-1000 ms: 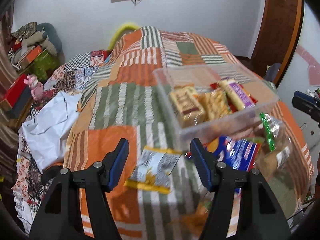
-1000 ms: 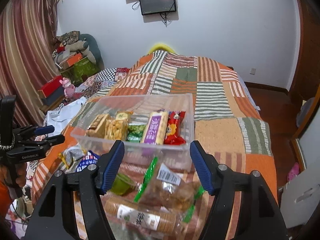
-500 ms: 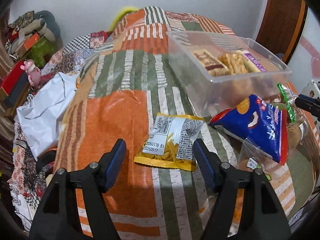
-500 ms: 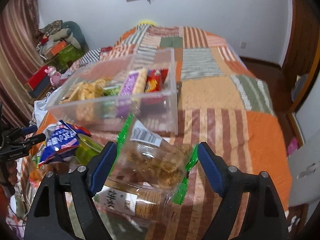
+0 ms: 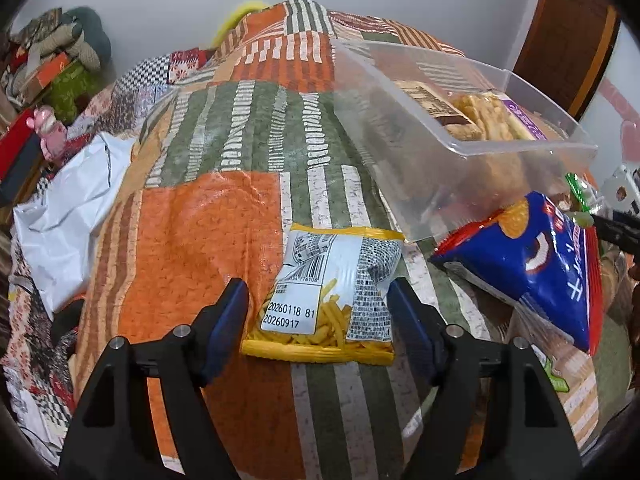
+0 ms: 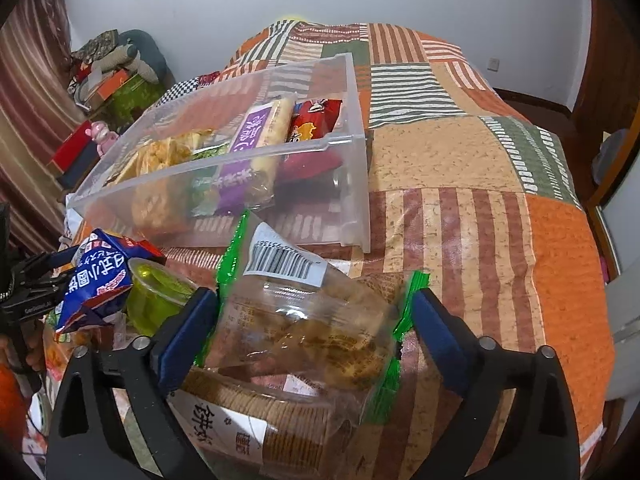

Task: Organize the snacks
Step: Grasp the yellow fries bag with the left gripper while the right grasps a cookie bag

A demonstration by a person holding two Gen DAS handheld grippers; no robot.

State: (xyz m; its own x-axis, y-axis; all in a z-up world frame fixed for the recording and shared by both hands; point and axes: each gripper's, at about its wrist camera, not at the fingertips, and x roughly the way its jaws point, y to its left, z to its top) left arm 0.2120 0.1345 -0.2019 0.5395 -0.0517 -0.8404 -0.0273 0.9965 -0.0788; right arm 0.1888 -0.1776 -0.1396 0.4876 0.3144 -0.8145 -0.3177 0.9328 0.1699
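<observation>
Even, soft indoor light — sharp centres, strong fisheye bending, black vignetted corners, faint sheen on the plastic.

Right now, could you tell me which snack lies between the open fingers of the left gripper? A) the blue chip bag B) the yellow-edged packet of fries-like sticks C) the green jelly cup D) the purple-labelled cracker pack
B: in the left wrist view the yellow-edged packet lies flat on the quilt between the fingers of the left gripper, while the blue chip bag sits off to the right.

Fries packet (image 5: pixel 328 300) left of chip bag (image 5: pixel 532 264) — bin (image 5: pixel 520 146) behind both.
</observation>
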